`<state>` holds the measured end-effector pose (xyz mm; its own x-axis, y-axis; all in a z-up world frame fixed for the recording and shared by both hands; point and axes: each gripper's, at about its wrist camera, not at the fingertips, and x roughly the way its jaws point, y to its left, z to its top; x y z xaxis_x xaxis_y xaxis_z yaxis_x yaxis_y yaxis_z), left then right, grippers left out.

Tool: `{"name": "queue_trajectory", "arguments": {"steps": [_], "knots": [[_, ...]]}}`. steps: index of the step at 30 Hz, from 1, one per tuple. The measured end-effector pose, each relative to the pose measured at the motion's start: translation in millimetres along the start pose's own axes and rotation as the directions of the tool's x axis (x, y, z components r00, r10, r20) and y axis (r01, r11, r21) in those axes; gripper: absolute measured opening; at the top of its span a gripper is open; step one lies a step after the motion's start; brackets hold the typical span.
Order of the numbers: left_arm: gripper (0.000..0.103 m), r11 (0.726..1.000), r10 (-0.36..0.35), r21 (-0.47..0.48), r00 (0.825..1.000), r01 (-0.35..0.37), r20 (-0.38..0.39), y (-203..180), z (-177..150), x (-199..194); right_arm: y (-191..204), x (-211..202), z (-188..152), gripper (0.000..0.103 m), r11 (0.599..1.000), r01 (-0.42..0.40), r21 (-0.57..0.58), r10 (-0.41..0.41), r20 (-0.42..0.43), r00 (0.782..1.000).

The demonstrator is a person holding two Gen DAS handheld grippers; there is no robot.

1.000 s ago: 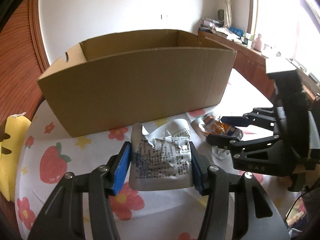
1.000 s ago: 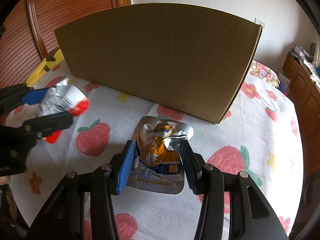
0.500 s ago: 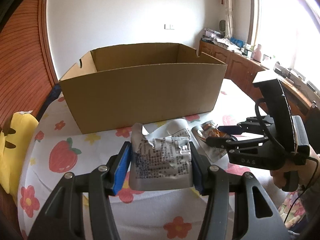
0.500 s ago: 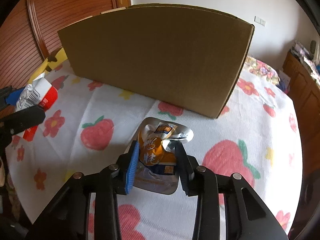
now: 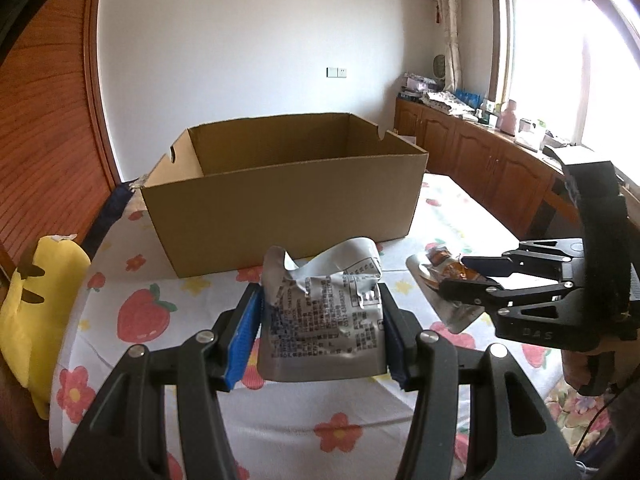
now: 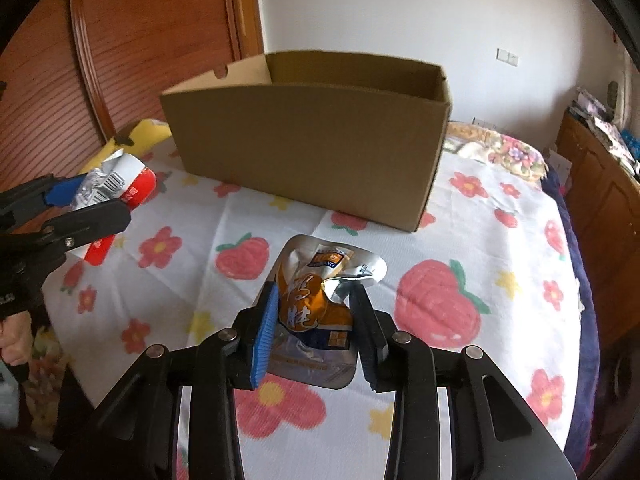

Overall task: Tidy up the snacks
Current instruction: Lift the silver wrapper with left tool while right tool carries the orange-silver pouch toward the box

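My left gripper (image 5: 322, 334) is shut on a silver snack pouch (image 5: 320, 316) with printed text, held above the tablecloth; in the right wrist view that pouch (image 6: 116, 184) shows red and white at the left. My right gripper (image 6: 314, 334) is shut on a silver and orange snack pouch (image 6: 316, 304), lifted off the cloth; it also shows in the left wrist view (image 5: 444, 276) at the right. An open cardboard box (image 5: 280, 192) stands ahead of both grippers, also seen in the right wrist view (image 6: 312, 132). What lies inside the box is hidden.
The table wears a white cloth (image 6: 460, 264) with strawberries and flowers. A yellow plush (image 5: 36, 312) lies at the table's left edge. Wooden cabinets (image 5: 472, 156) with clutter run along the right wall under a window.
Both grippers have risen and drawn back from the box, each with its pouch. The right gripper closed tighter on the orange pouch and lifted it off the cloth. The box's open top now shows.
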<state>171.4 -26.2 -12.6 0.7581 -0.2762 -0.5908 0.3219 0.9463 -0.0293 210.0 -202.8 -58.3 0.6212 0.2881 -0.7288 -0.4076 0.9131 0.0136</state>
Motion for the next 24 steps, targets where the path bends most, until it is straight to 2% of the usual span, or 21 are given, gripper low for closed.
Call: {"name": "queue_trajectory", "arguments": {"steps": [15,24], "knots": [[0.055,1.0,0.014,0.0,0.996,-0.014,0.09,-8,11,-46,6,-75,0,0.036,1.0,0.022,0.013,-0.023,0.112,0.993],[0.055,1.0,0.019,0.02,0.99,-0.022,0.142,-5,43,-58,11,-117,20,0.036,1.0,0.02,0.004,-0.021,0.198,0.98]]}}
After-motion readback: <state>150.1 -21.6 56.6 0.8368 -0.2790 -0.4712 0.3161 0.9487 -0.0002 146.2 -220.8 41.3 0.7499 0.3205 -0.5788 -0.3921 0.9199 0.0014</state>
